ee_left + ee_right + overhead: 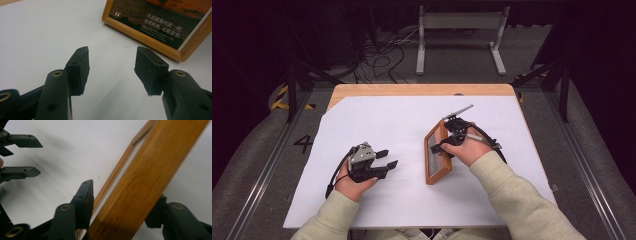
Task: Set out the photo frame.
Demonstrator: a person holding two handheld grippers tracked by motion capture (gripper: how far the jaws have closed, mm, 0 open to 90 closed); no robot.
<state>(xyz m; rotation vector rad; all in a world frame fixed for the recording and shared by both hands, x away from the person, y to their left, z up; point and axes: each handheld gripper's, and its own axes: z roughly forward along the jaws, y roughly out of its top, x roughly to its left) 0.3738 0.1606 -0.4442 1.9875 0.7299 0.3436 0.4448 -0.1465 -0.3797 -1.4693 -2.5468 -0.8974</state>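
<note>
High view: wooden picture frame is standing tilted on the white worktop, right of centre. Right tongs are sitting at its upper edge; left tongs are resting lower left, well apart from it.

Left gripper view: left tongs are standing spread over bare sheet, nothing between them; frame is lying at upper right (printed text visible).

Right gripper view: right tongs are straddling the frame's wooden edge; whether both pads are pressing it, cannot tell.
</note>
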